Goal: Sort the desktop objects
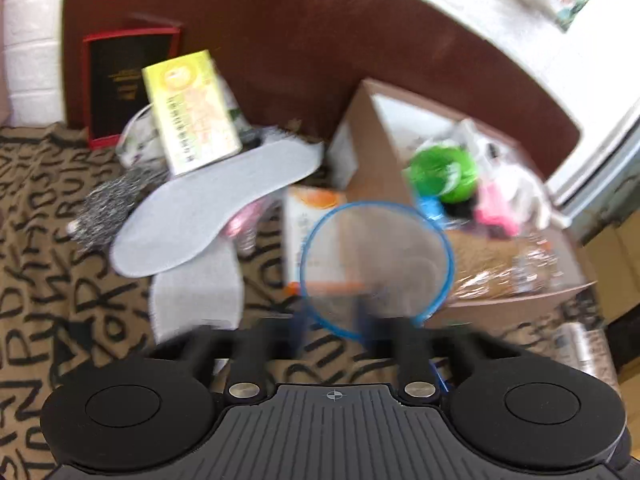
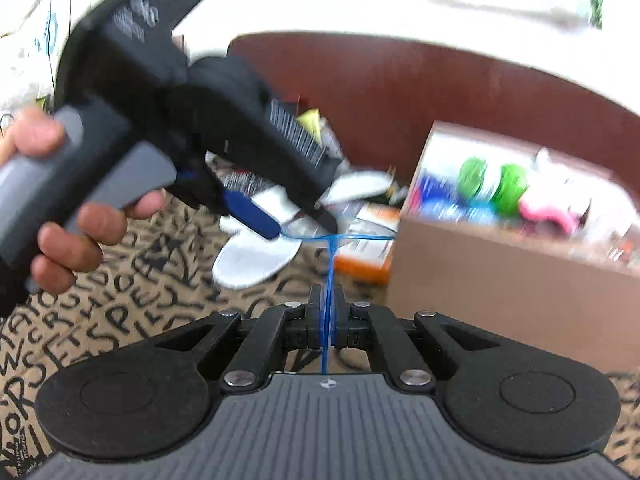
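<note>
Right gripper (image 2: 327, 322) is clamped on a blue-rimmed mesh strainer (image 1: 376, 266), held edge-on just left of the cardboard box (image 2: 500, 276). Left gripper (image 2: 304, 226) also touches the strainer's rim; its fingers are blurred, can't tell if it's gripping. Grey insoles (image 1: 208, 206) and a yellow box (image 1: 190, 110) lie further left of the cardboard box, on the lettered cloth (image 1: 60, 240).

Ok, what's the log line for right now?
right gripper: shut on blue ring | left gripper: at ring's rim, grip unclear | cardboard box: beside, holds items | view: blurred
</note>
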